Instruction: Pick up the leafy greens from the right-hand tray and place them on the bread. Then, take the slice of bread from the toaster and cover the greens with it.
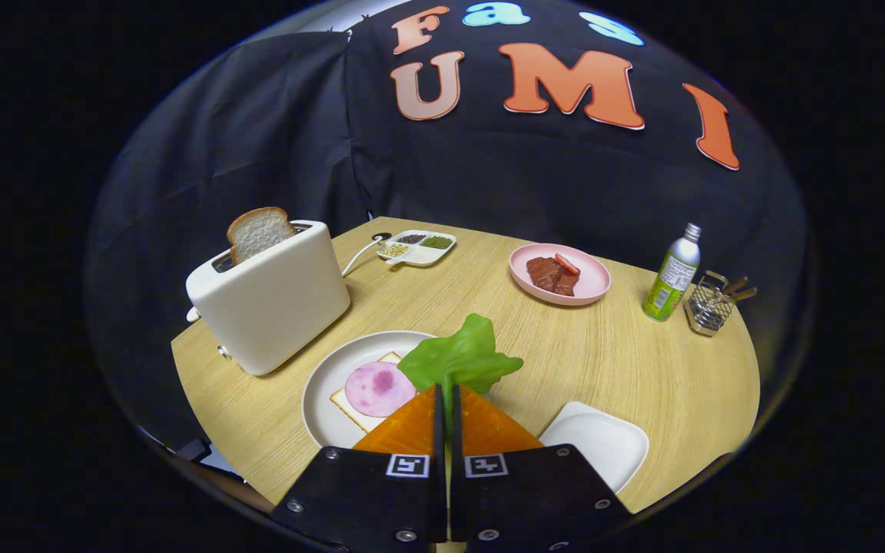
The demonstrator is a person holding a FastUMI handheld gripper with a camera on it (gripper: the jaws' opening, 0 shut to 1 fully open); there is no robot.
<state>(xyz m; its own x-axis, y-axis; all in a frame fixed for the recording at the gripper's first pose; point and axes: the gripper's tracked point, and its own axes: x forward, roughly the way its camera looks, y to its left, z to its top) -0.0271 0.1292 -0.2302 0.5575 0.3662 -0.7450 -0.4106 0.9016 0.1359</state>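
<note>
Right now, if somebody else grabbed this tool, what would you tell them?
Gripper: fingers shut on the lettuce, held up just ahead of them.
Bread with ham lies on the round plate, beside the fingers.
Square tray is where the lettuce came from.
Second slice stands in the toaster.
Done: lettuce picked up.
Left: lay it on the ham, then fetch the toaster slice and cover it.

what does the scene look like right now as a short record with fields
tongs: shut on the lettuce leaf, holding it up
leaf position: just past the round plate's edge
round plate: bread with a ham slice on top
toaster: bread slice sticking out of the slot
white tray: beside the tongs, nothing on it
</note>
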